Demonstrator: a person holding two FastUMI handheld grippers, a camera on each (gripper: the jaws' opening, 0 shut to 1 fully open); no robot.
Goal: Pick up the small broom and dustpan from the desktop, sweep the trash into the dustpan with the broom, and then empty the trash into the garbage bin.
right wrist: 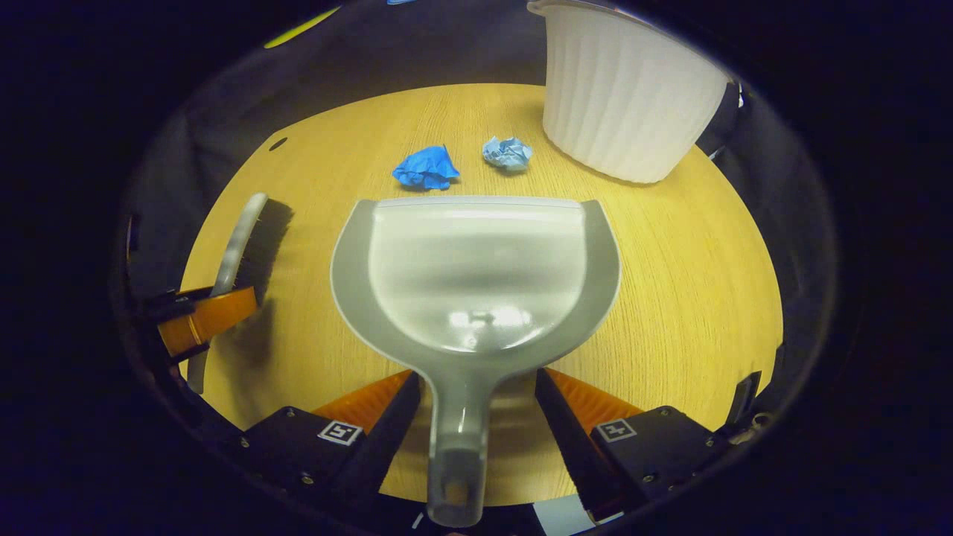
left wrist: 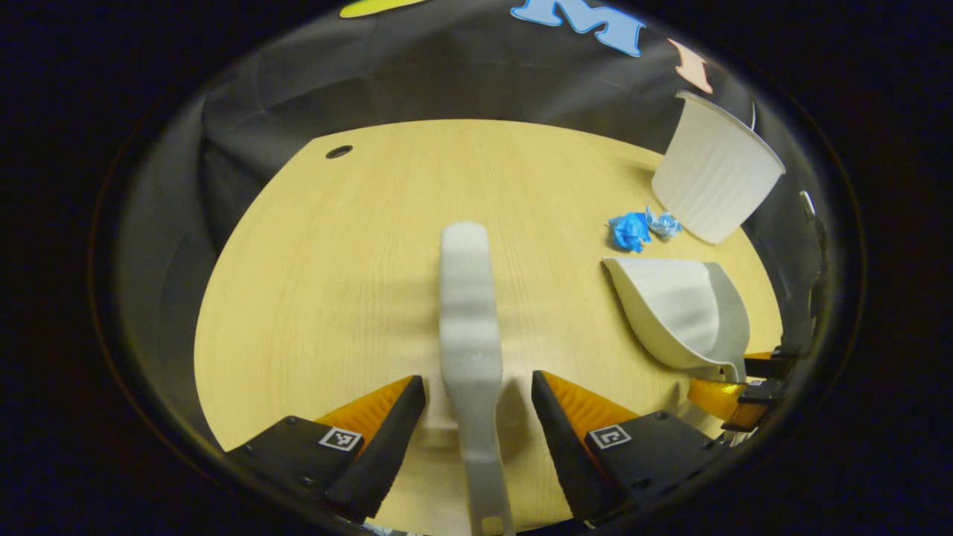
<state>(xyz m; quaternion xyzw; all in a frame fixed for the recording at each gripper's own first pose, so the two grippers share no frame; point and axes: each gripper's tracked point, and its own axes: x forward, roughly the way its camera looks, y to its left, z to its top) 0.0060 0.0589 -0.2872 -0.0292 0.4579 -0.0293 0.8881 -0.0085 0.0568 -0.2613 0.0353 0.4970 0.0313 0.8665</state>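
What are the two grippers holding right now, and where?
Nothing yet. The left hand-held gripper straddles the broom handle, and the right hand-held gripper straddles the dustpan handle, fingers open and not touching.

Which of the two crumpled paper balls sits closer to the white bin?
The paler blue paper ball; the darker blue paper ball lies farther from the bin.

No readable text
The tools' fingers carry small square black-and-white marker tags (left wrist: 341,438); no words or numbers.

On the one table (right wrist: 707,283) lie one broom (left wrist: 469,313), one dustpan (right wrist: 476,268), one bin (right wrist: 625,97) and two blue paper wads (right wrist: 426,167).
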